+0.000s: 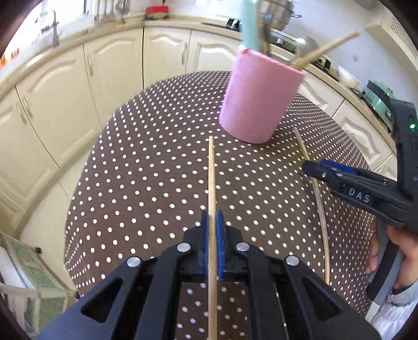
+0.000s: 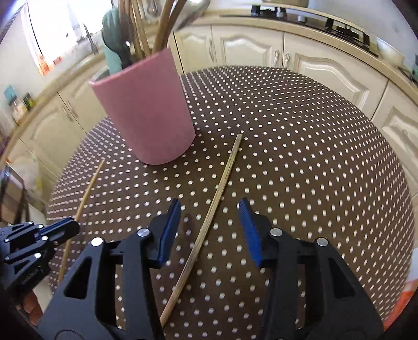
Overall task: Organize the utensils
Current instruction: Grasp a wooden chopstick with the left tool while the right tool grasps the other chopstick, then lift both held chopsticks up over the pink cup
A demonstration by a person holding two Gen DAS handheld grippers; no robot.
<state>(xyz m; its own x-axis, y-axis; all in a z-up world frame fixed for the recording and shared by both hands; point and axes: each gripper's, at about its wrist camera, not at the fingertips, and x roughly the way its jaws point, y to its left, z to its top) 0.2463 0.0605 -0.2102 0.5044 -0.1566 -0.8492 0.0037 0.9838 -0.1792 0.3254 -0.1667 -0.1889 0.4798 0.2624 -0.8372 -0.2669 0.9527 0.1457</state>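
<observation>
A pink utensil cup (image 1: 257, 96) (image 2: 147, 112) stands on the brown polka-dot table (image 1: 156, 183) (image 2: 300, 162), holding chopsticks and a teal utensil (image 2: 112, 44). My left gripper (image 1: 214, 217) is shut on a wooden chopstick (image 1: 211, 183) that points toward the cup; the chopstick also shows in the right wrist view (image 2: 86, 193). My right gripper (image 2: 210, 209) is open, its fingers on either side of a second chopstick (image 2: 209, 217) lying on the table. In the left wrist view that chopstick (image 1: 317, 191) lies to the right, under the right gripper (image 1: 308, 167).
Cream kitchen cabinets (image 1: 112, 68) and a counter curve around the table's far side. A stove with pots (image 1: 279, 18) is behind the cup. A small shelf (image 1: 31, 282) stands below the table on the left.
</observation>
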